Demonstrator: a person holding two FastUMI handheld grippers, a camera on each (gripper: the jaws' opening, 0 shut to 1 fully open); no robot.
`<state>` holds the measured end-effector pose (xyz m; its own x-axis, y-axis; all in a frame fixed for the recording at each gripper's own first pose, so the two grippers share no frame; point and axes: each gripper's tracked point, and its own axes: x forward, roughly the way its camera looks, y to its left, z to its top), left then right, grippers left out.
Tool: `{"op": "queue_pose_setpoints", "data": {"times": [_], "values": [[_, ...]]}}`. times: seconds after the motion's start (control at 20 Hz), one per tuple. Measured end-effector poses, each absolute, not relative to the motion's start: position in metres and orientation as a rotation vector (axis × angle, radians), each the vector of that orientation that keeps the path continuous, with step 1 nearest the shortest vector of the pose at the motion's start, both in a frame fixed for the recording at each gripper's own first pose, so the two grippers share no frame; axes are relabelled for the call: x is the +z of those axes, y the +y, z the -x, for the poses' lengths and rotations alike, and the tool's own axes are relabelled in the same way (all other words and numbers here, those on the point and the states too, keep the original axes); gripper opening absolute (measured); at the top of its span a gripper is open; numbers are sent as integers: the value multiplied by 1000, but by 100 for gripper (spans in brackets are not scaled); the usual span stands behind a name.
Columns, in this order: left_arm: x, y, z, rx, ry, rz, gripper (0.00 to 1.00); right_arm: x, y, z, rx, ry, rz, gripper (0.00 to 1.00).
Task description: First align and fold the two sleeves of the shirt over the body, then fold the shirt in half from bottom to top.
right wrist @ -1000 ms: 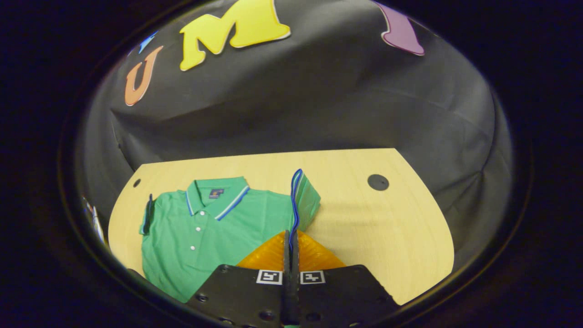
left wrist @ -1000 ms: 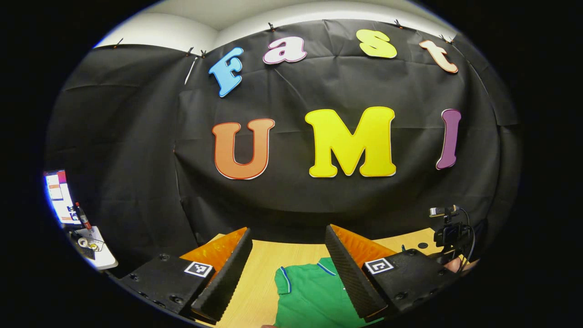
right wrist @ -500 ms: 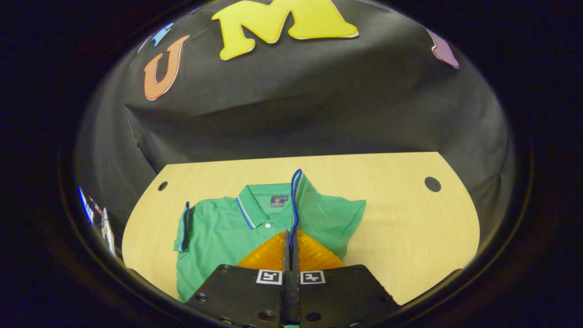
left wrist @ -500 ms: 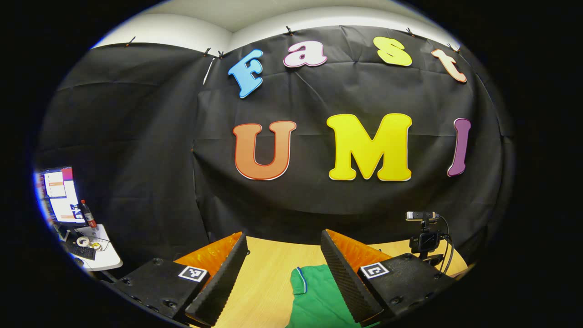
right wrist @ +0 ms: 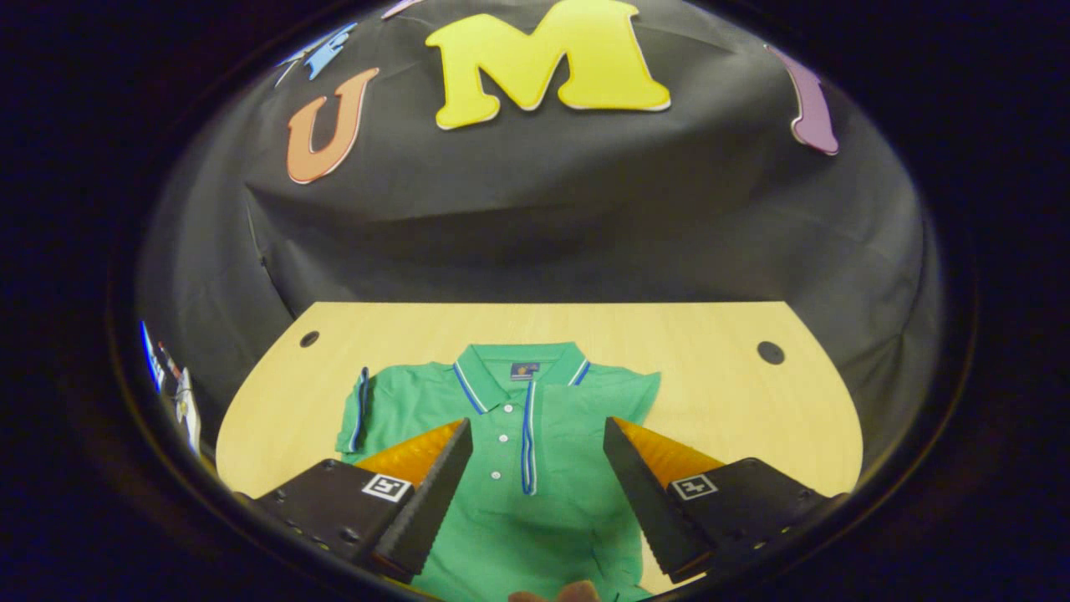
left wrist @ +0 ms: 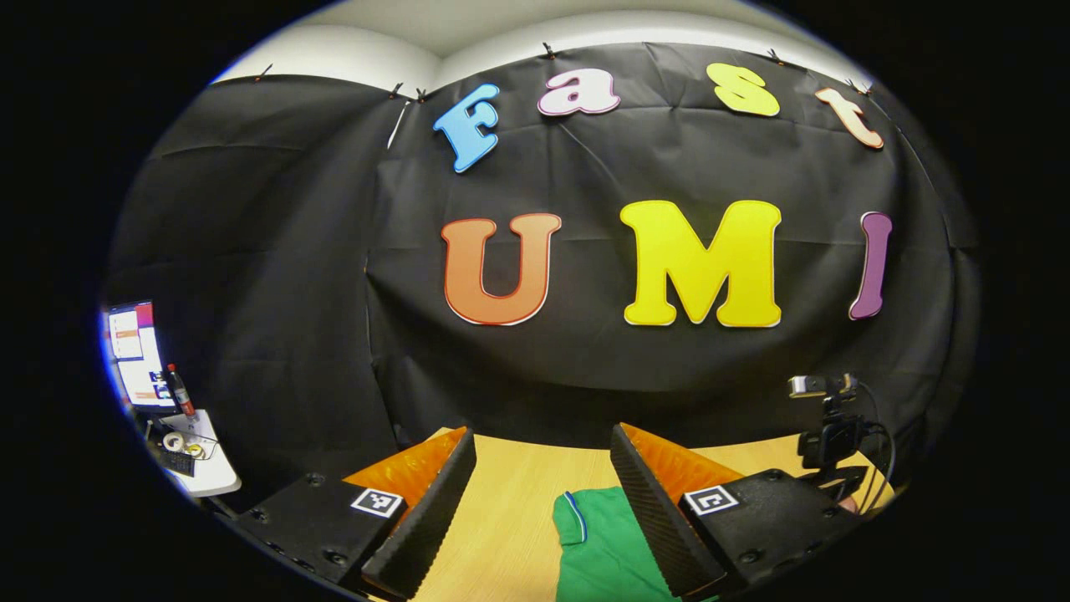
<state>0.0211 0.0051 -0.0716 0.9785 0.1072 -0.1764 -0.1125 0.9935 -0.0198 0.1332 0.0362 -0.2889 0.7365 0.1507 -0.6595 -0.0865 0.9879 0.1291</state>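
Right gripper (right wrist: 535, 477) has released the sleeve (right wrist: 585, 401).

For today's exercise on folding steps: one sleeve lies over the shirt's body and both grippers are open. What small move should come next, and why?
Probably bring the left gripper down to the flat sleeve and close on its cuff. In the right gripper view the other sleeve lies folded over the shirt, and the right gripper hangs open above it, so this sleeve is the one left to fold.

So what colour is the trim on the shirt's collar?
The shirt is green; its collar has blue and white striped trim, clearest in the right gripper view.
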Motion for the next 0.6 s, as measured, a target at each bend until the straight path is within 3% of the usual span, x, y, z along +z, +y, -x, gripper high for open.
{"op": "queue_pose_setpoints", "data": {"times": [0.4, 0.55, 0.6], "values": [[-122, -26, -64, 1, 287, 56, 100, -204, 5, -64, 111, 592, -22, 96], [-163, -35, -87, -34, 401, 54, 100, -183, -8, -45, 88, 562, -25, 92], [-181, -37, -92, -46, 460, 49, 100, -180, -10, -39, 91, 571, -23, 96]]}}
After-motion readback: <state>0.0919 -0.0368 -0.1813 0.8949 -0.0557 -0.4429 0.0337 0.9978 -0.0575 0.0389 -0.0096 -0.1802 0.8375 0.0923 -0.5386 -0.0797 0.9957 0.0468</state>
